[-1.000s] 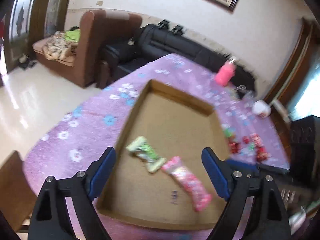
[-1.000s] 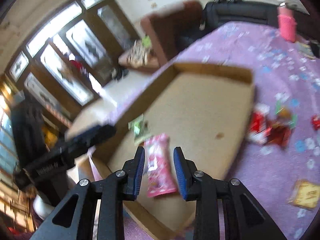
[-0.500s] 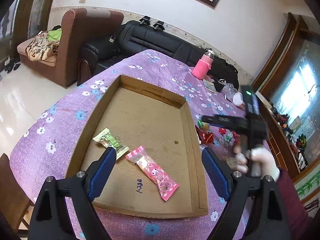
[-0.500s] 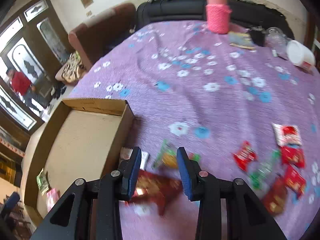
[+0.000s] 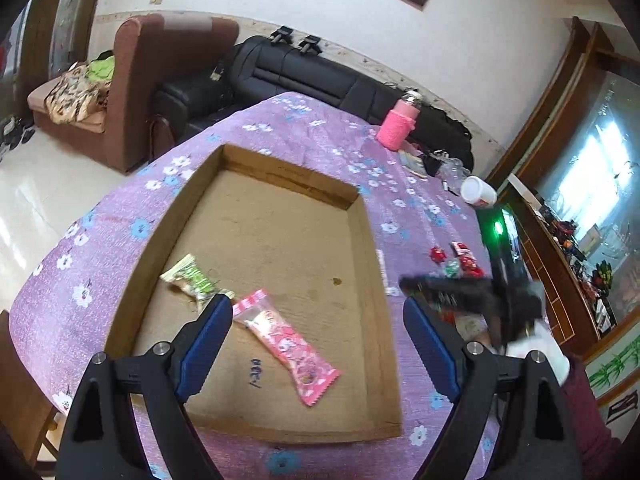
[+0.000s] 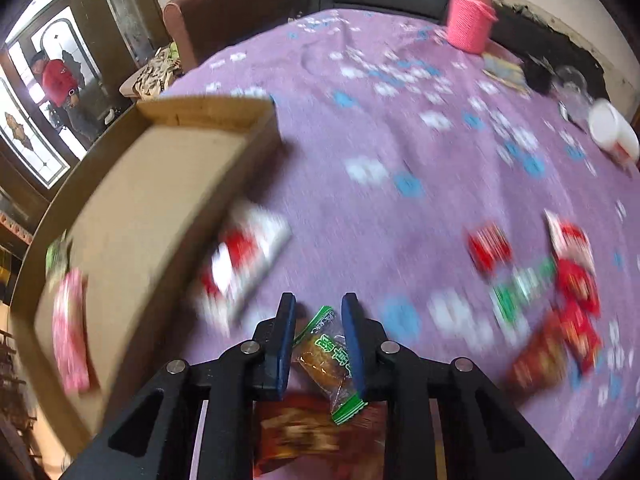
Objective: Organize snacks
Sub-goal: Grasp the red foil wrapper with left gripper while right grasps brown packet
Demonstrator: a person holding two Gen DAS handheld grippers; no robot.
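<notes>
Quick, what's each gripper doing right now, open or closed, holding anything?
Left gripper: open, empty, above the cardboard tray.
Right gripper: closed on a green-ended snack packet.

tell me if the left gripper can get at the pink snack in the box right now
Probably yes. The left gripper is open and hangs over the open-topped cardboard box, with the pink snack packet lying flat between its fingers' line of view. Nothing covers it; the green packet lies apart.

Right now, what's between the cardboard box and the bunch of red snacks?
In the right wrist view, a blurred red-and-white packet lies beside the cardboard box. After it comes bare purple flowered tablecloth up to the red snacks.
</notes>
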